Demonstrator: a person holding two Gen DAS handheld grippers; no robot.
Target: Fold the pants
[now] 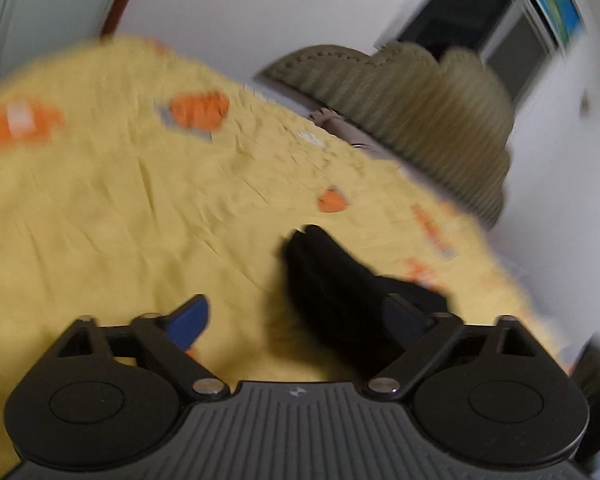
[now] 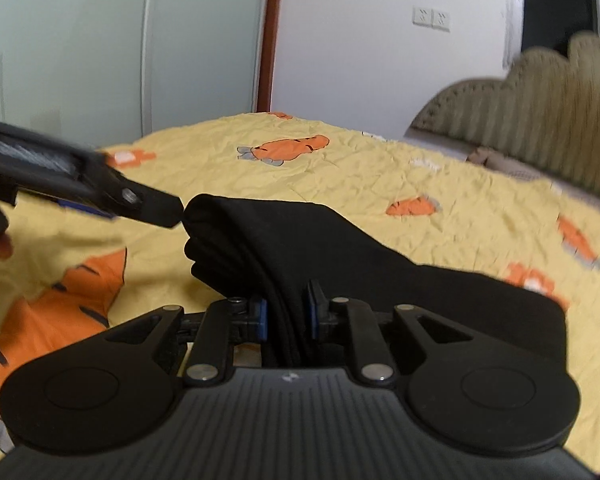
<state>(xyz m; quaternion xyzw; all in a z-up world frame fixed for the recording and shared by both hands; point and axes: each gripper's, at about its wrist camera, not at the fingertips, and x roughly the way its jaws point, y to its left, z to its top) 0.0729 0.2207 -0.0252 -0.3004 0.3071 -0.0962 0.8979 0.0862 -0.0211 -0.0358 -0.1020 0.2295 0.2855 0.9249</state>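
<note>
The black pants (image 2: 324, 248) lie folded in a bundle on the yellow bedspread (image 2: 340, 168). My right gripper (image 2: 286, 316) is shut on the near edge of the pants, the cloth pinched between its blue pads. My left gripper (image 1: 300, 316) is open, its blue fingers spread wide; the pants (image 1: 340, 280) lie just in front of its right finger (image 1: 404, 316). In the right wrist view the left gripper (image 2: 156, 206) comes in from the left, its tip close to the far left corner of the pants. The left wrist view is blurred.
The bedspread has orange carrot prints (image 2: 288, 146). A ribbed olive headboard (image 2: 540, 108) stands at the back right. A white wall with sockets (image 2: 430, 18) and a pale door (image 2: 80, 48) are behind the bed.
</note>
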